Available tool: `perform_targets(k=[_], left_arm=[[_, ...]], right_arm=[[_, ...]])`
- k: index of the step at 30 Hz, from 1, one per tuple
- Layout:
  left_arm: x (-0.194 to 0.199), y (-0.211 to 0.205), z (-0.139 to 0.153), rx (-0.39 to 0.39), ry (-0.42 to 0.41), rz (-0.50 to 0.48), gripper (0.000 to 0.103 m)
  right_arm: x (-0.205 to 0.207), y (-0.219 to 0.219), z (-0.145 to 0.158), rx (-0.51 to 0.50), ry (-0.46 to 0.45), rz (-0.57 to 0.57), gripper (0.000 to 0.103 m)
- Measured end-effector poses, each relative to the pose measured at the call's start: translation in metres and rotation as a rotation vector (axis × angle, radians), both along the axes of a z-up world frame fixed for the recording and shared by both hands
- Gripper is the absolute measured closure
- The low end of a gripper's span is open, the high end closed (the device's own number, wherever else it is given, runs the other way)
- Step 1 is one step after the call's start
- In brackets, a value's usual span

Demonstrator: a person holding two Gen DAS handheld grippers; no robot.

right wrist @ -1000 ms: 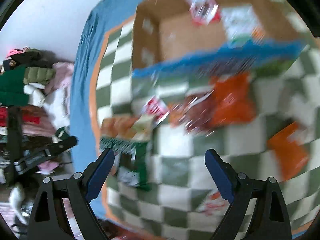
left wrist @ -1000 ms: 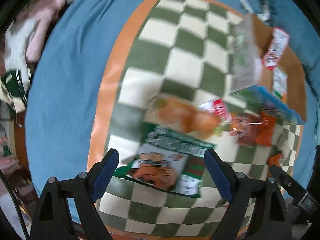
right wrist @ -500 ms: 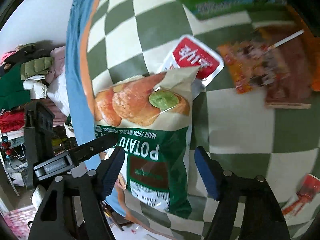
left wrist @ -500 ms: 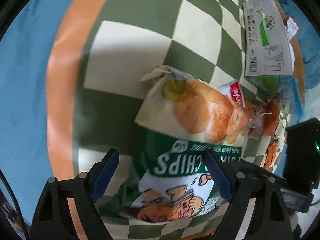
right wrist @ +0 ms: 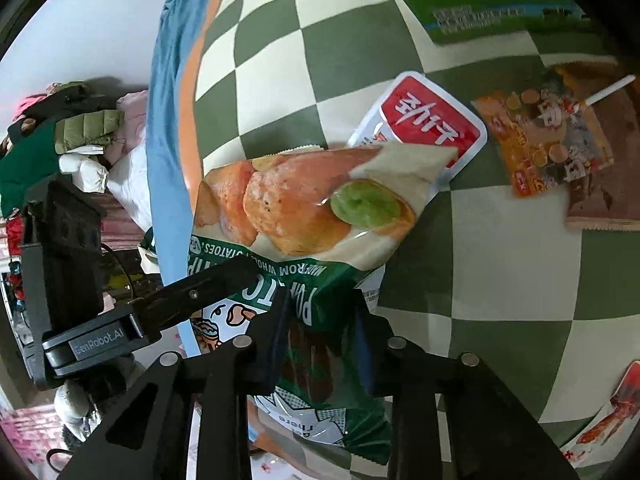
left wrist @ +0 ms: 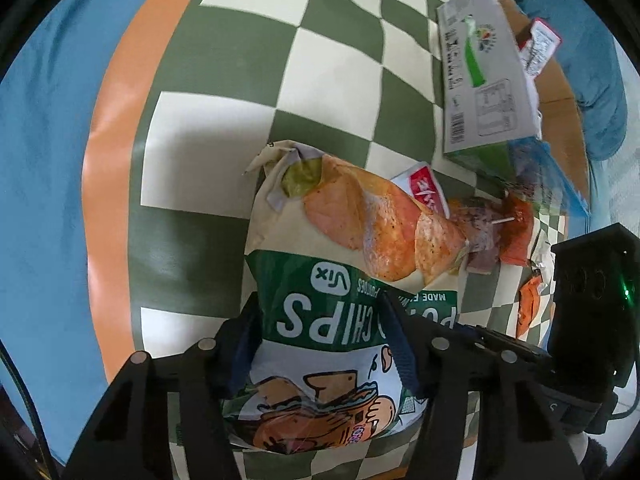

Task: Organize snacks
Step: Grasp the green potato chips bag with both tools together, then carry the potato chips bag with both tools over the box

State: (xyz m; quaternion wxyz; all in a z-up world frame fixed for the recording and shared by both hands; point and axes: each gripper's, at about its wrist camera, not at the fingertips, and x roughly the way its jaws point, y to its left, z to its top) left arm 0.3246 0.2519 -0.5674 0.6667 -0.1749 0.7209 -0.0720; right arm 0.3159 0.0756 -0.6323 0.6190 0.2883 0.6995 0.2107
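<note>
A potato chips bag (left wrist: 340,232), green and cream with pictured chips, lies on the checkered mat (left wrist: 320,80). My left gripper (left wrist: 322,332) is down over its near end. Its jaws are closing, with the bag creased between the two pads. In the right wrist view the same bag (right wrist: 304,200) runs up from my right gripper (right wrist: 320,320), whose jaws are also closing and pinch the bag's green side. Each gripper shows in the other's view, at the bag's edge. The bag's bottom end is hidden under the fingers.
A grey and green carton box (left wrist: 488,80) holding a red packet stands at the far right. A red-and-white packet (right wrist: 432,120) lies partly under the bag, an orange snack pack (right wrist: 548,136) beside it, another red packet (right wrist: 612,412) nearer. Blue bedding (left wrist: 48,160) surrounds the mat; a clothes pile (right wrist: 60,140) lies beyond.
Both grippers came down onto the chips bag from opposite sides and narrowed from wide open to pinching it. The bag now fills the lower part of both views.
</note>
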Motion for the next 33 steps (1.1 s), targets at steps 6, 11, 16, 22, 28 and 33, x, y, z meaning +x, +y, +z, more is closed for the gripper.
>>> perform_targets(k=[6,11,16,22,28,33], left_arm=[[-0.003,-0.010,0.026,0.002,-0.030,-0.003,0.049],[0.000,-0.029,0.068,-0.006,-0.081,-0.015,0.050],[0.022,-0.060,0.118,-0.006,-0.126,-0.063,0.050],[0.091,-0.106,0.167,0.017,-0.196,-0.142,0.050],[0.179,-0.138,0.176,0.113,-0.248,-0.195,0.050],[0.234,-0.149,0.151,0.164,-0.224,-0.208,0.050]], right_arm=[[-0.002,-0.006,0.020,0.002,-0.040,0.010,0.075],[-0.004,-0.034,0.059,0.013,-0.091,-0.004,0.075],[0.003,-0.070,0.109,0.017,-0.140,-0.041,0.075],[0.047,-0.129,0.163,0.019,-0.219,-0.112,0.075],[0.134,-0.164,0.180,0.025,-0.292,-0.147,0.075],[0.203,-0.176,0.155,0.046,-0.288,-0.156,0.075]])
